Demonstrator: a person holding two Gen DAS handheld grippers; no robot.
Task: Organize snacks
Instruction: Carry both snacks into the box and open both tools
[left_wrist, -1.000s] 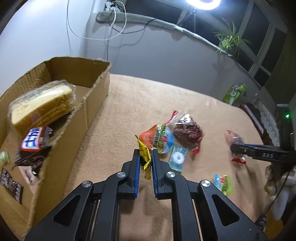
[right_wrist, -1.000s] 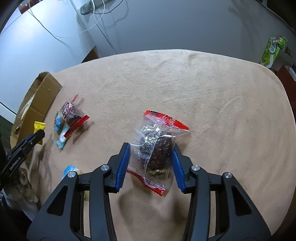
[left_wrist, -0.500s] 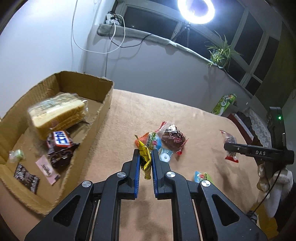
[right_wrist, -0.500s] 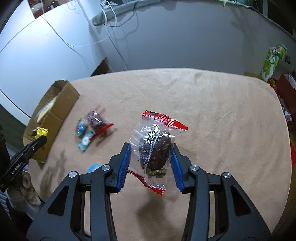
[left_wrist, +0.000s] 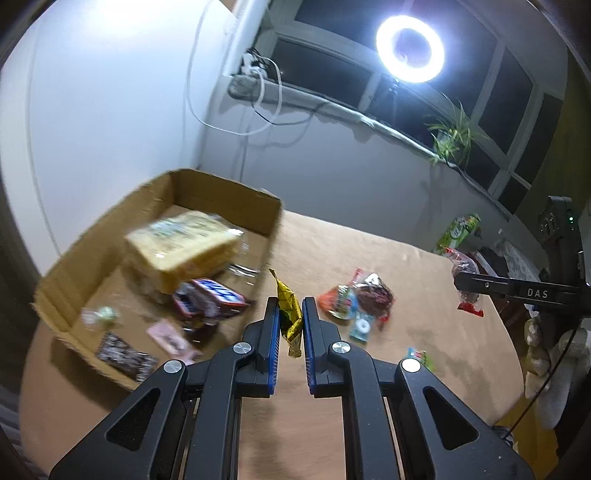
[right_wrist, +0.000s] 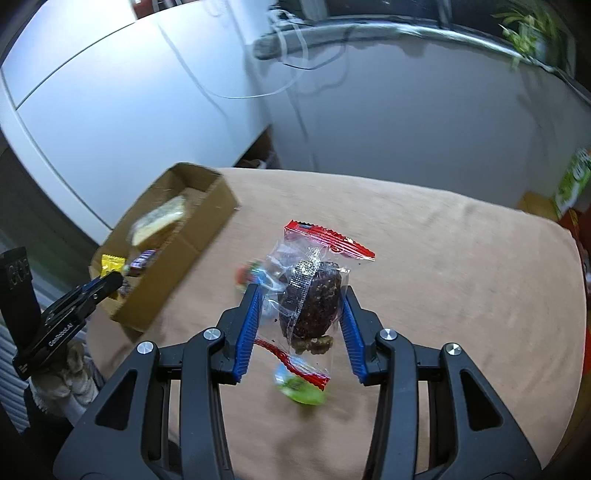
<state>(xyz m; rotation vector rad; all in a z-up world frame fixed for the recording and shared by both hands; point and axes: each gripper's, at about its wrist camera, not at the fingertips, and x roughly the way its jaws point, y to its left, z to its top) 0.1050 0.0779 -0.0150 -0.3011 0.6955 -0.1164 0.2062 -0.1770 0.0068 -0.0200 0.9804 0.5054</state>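
Both grippers have lifted since 1 s ago, table now further below. Left gripper (left_wrist: 289, 321) pinches the yellow candy wrapper (left_wrist: 288, 314) upright between its blue pads, just beside the cardboard box (left_wrist: 221, 195) near wall; right gripper (right_wrist: 301, 325) clamps the clear red-edged cake packet (right_wrist: 312, 295) above the table. Beyond, loose snacks (left_wrist: 354, 302) lie on the tan tablecloth (right_wrist: 461, 258).

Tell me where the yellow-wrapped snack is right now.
The yellow-wrapped snack is pinched in the left gripper, held above the table at the near right edge of the cardboard box.
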